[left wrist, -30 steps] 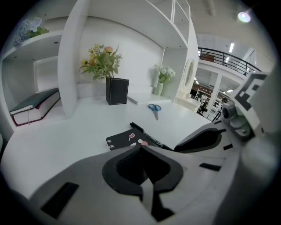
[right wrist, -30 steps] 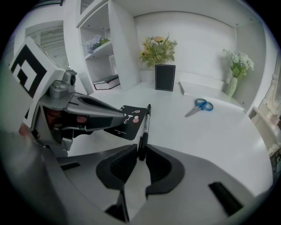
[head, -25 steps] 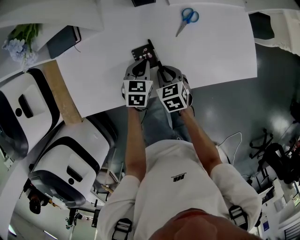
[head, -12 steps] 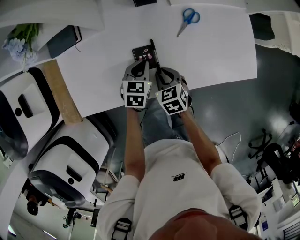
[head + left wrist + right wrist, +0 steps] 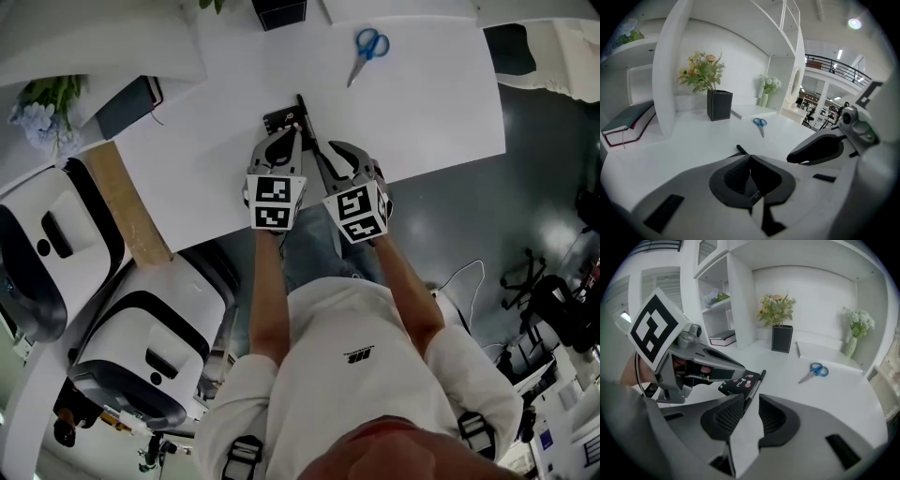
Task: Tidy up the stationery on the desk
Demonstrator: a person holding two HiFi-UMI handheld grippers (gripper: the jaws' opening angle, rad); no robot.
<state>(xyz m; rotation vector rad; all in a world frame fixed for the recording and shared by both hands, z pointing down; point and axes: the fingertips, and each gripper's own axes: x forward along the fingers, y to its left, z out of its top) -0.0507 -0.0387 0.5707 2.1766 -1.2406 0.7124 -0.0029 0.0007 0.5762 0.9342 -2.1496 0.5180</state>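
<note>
Left hand-held gripper (image 5: pixel 749 157) pressed together, right hand-held gripper (image 5: pixel 751 401) just opening around pen (image 5: pixel 757 380), card (image 5: pixel 736 383) alongside, scissors (image 5: pixel 814 371) beyond

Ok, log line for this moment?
right gripper: jaws just opened further, black pen between them | left gripper: shut | scissors: lying farther back on desk
</note>
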